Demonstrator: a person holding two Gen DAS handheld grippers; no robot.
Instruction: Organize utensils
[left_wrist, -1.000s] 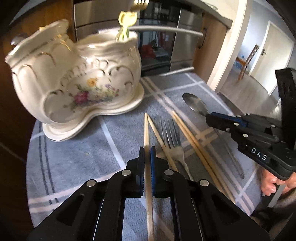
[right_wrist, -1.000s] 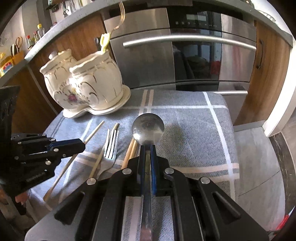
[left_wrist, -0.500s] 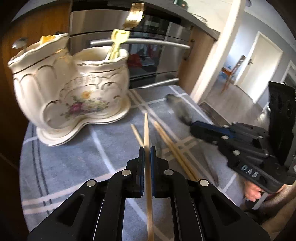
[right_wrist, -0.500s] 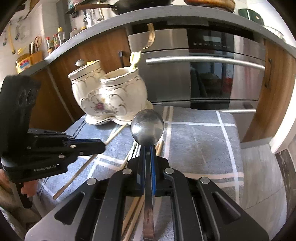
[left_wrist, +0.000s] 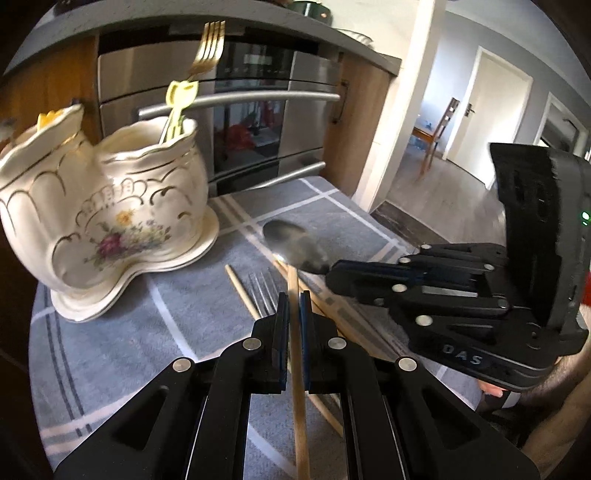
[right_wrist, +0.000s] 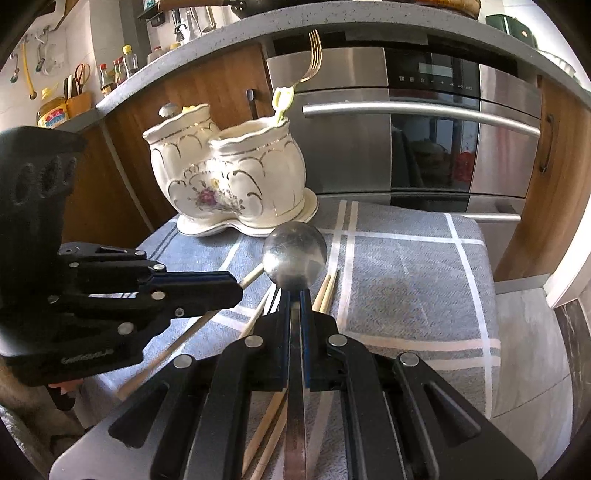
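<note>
My left gripper (left_wrist: 293, 301) is shut on a wooden chopstick (left_wrist: 295, 350) and holds it above the grey checked cloth (left_wrist: 122, 350). My right gripper (right_wrist: 294, 297) is shut on a metal spoon (right_wrist: 295, 254), also raised; the spoon also shows in the left wrist view (left_wrist: 295, 245). The cream two-cup ceramic holder (left_wrist: 107, 218) stands at the back left with a gold fork (left_wrist: 208, 44) and a yellow utensil (left_wrist: 181, 99) in its right cup. A silver fork (left_wrist: 262, 291) and loose chopsticks (left_wrist: 240, 291) lie on the cloth below both grippers.
A steel oven (right_wrist: 424, 129) with bar handles stands behind the table. The cloth's right edge (right_wrist: 484, 258) drops to the floor. A doorway and a chair (left_wrist: 436, 133) are far right. Bottles (right_wrist: 118, 70) stand on the counter at the upper left.
Both grippers have lifted their utensils off the cloth. The right gripper with the spoon has moved closer to the left one and toward the holder.
</note>
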